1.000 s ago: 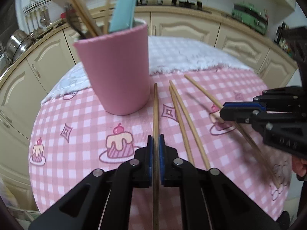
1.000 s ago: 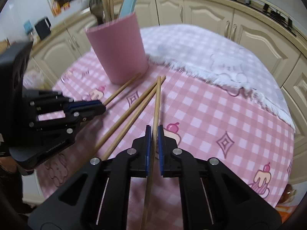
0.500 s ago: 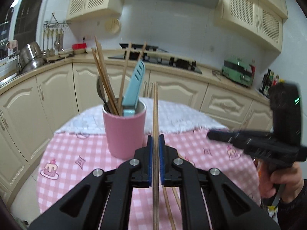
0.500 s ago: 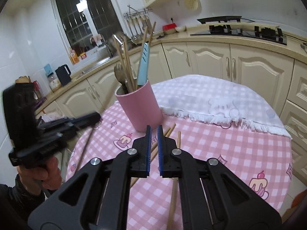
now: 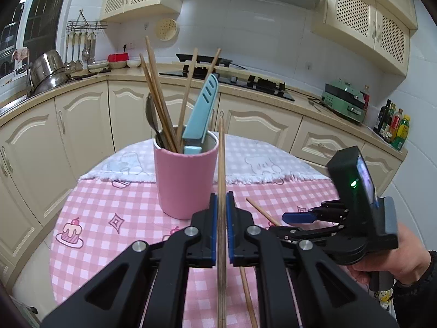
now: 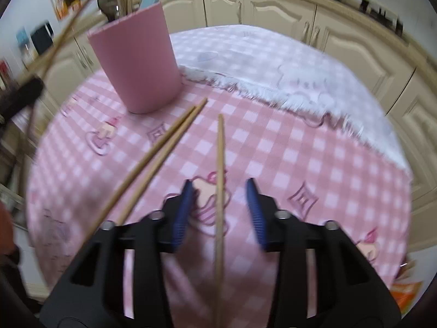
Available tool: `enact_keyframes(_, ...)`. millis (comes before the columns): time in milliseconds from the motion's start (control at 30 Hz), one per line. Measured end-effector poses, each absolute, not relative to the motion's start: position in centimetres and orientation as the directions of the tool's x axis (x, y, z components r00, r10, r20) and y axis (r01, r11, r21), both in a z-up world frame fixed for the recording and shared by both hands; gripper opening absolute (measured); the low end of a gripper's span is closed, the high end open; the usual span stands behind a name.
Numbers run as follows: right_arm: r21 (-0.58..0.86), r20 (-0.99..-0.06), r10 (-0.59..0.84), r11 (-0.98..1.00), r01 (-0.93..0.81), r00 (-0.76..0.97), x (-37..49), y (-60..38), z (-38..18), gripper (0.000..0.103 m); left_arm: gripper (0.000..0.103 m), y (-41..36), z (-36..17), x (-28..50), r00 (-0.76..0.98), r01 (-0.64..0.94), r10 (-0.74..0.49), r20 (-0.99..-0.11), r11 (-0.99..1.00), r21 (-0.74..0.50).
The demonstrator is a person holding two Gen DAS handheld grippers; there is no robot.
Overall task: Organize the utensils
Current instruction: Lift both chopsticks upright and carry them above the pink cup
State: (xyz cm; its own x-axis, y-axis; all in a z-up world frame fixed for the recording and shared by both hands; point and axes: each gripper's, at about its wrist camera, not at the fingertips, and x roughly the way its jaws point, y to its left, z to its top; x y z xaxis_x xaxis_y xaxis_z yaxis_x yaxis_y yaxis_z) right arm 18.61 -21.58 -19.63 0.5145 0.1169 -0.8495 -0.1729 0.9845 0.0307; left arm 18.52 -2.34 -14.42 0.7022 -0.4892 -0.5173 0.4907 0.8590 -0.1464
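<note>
My left gripper [image 5: 221,205] is shut on a wooden chopstick [image 5: 221,158], held in the air with its tip just right of the pink cup [image 5: 185,180]. The cup holds several chopsticks, a spoon and a blue utensil [image 5: 200,114]. My right gripper [image 6: 219,185] is low over the table with its jaws opening. A single chopstick [image 6: 220,150] lies between the blue pads [image 6: 182,213] without touching them. Two more chopsticks [image 6: 164,150] lie side by side to its left, pointing at the cup [image 6: 139,65]. In the left wrist view the right gripper [image 5: 289,223] is at the right.
The round table has a pink checked cloth [image 5: 109,205], with a white fringed towel [image 5: 259,164] over its far half. Cream cabinets ring the table. A person's hand [image 5: 396,262] holds the right gripper. The left gripper [image 6: 21,95] shows as a dark blur at the left.
The left gripper lifted its chopstick off the table and tilted up to face the cup. The right gripper, shut on a chopstick before, rose without it, came back down and opened astride it.
</note>
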Motion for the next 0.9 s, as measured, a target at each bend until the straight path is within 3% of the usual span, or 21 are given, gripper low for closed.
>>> enact_keyframes(33, 0.027, -0.852, 0.116, 0.984, -0.177, 0.511, 18.8, -21.5, -19.7, 0.022, 0.005, -2.2, -14.3, 18.5, 0.706, 0.489, -0.489, -0.512, 0.86, -0.146)
enact_keyframes(67, 0.03, -0.854, 0.119, 0.983, -0.179, 0.507, 18.9, -21.5, -19.6, 0.006, 0.005, -2.1, -14.2, 18.5, 0.71, 0.488, -0.49, -0.507, 0.86, -0.147)
enact_keyframes(167, 0.096, -0.832, 0.183, 0.977, -0.189, 0.524, 18.6, -21.8, -19.3, 0.005, 0.005, -1.6, -13.8, 18.2, 0.723, 0.484, -0.495, -0.483, 0.861, -0.158)
enact_keyframes(433, 0.259, -0.659, 0.339, 0.94, -0.22, 0.672, 15.1, -23.6, -15.5, 0.005, 0.005, -0.3, -12.4, 17.5, 0.772, 0.468, -0.496, -0.397, 0.867, -0.173)
enact_keyframes(700, 0.317, -0.42, 0.411, 0.902, -0.294, 0.809, 13.5, -24.3, -10.2, 0.005, 0.005, 0.4, -10.4, 16.9, 0.811, 0.464, -0.503, -0.298, 0.864, -0.195)
enact_keyframes(900, 0.335, -0.322, 0.424, 0.887, -0.317, 0.846, 13.8, -24.7, -7.7, 0.005, 0.005, 0.8, -9.2, 17.5, 0.834, 0.45, -0.492, -0.248, 0.868, -0.208)
